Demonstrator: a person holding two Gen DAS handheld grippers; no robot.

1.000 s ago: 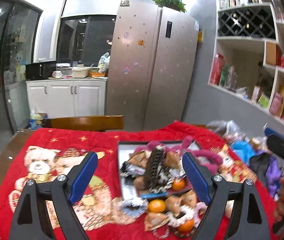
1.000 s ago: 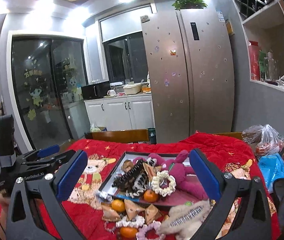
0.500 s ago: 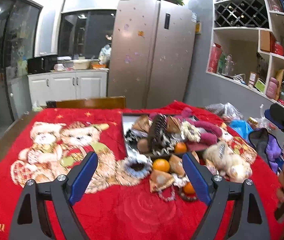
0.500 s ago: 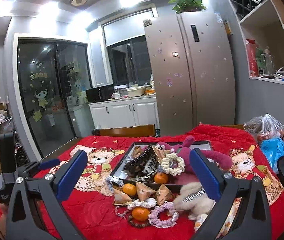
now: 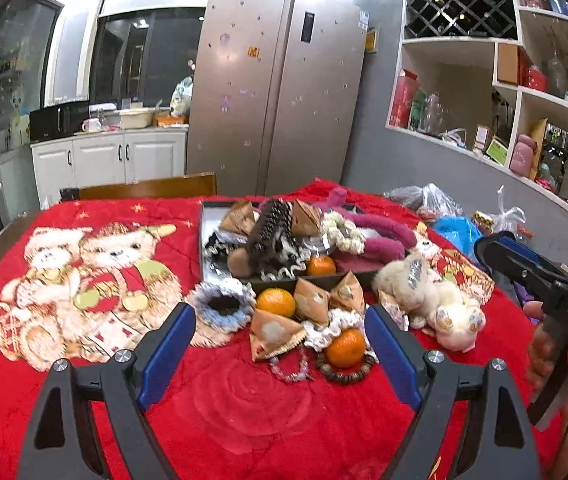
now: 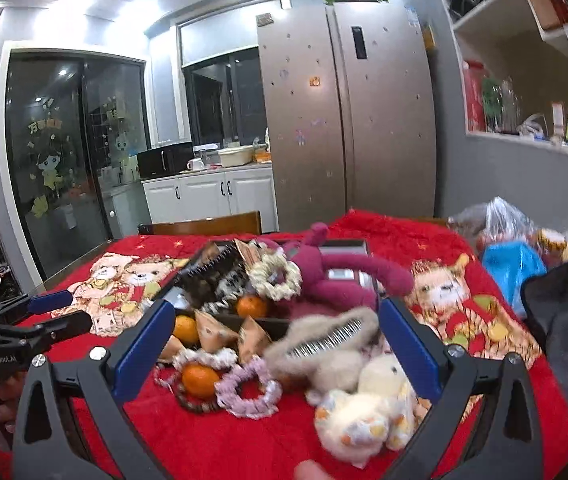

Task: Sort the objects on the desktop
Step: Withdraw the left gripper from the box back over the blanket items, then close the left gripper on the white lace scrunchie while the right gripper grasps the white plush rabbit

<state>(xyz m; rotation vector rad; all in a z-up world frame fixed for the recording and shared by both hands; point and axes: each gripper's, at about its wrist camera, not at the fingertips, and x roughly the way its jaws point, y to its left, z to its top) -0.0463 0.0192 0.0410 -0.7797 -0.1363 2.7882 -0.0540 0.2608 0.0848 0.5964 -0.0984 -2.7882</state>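
Hovering above the near edge of the red bear-print blanket (image 5: 84,280), the left gripper (image 5: 280,344) stands released, its blue pads wide apart and holding nothing; the right gripper (image 6: 276,344) is likewise released and empty, poised over the clutter. The objects to be sorted lie in a dense heap at mid-table: a dark tray (image 5: 208,240) holds folded paper packets, a black claw hair clip (image 5: 272,224), a cream scrunchie (image 5: 342,232), one mandarin (image 5: 321,265) and a magenta plush toy (image 5: 376,232) that overhangs the rim. In front of the tray, on the blanket, lie two more mandarins (image 5: 276,302), paper packets (image 5: 274,332), a blue-grey scrunchie (image 5: 222,306), a bead bracelet (image 5: 344,374), a pink scrunchie (image 6: 250,388) and a cream plush toy (image 5: 432,300) with a furry hair clip lying on it. In my judgement no item has yet been selected, so the sort is at its start. Principal risks: items touch and overlap, so a closing grip may catch a scrunchie or bracelet along with the target; the mandarins are round and may roll across the soft blanket if nudged; plush compresses and may slip. The right-wrist view is blurred at close range, so fine contact there cannot be confirmed. Both grippers work the same patch and could collide.
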